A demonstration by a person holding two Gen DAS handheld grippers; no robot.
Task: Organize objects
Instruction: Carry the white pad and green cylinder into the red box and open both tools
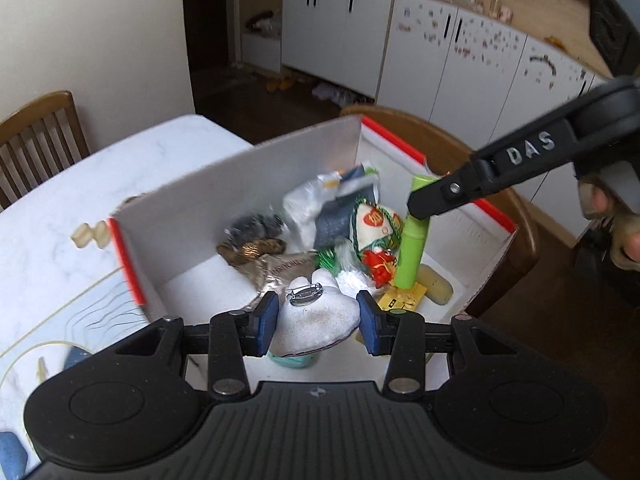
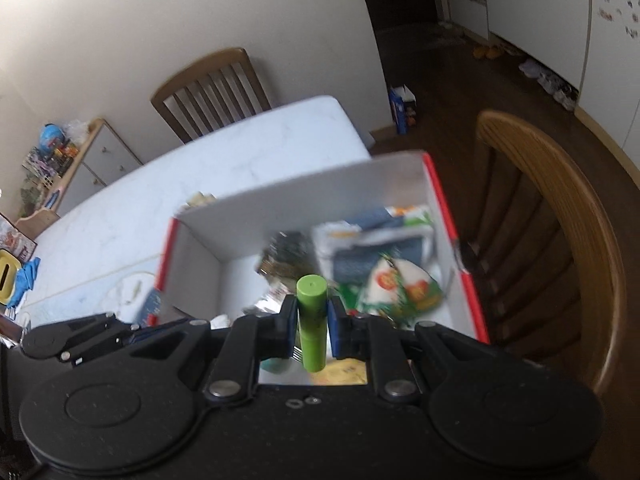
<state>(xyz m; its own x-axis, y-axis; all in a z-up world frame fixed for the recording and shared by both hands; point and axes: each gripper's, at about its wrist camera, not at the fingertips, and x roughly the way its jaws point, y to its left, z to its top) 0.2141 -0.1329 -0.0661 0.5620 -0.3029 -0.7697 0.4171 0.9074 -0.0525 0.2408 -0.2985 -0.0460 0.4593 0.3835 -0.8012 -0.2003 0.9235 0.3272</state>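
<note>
The left gripper (image 1: 318,320), black with blue pads, clasps a white heart-shaped fabric cushion with a metal pin clasp on its back (image 1: 320,312); both pads press on the cushion's sides, and it sits between them over the near end of the white cardboard box with red edges (image 1: 248,184). The right gripper (image 2: 313,322) is clenched on a bright green plastic cylinder tube (image 2: 311,320), held upright between its pads, its flat top rising above them. In the left wrist view this tube (image 1: 416,248) stands over the right part of the box, with the right gripper's fingers (image 1: 444,196) pinching it near the top. Beneath both held things the box holds a blurred jumble of packets and a red-and-white ornament (image 1: 376,236). The box rests on a white marble-patterned table (image 1: 80,184).
</note>
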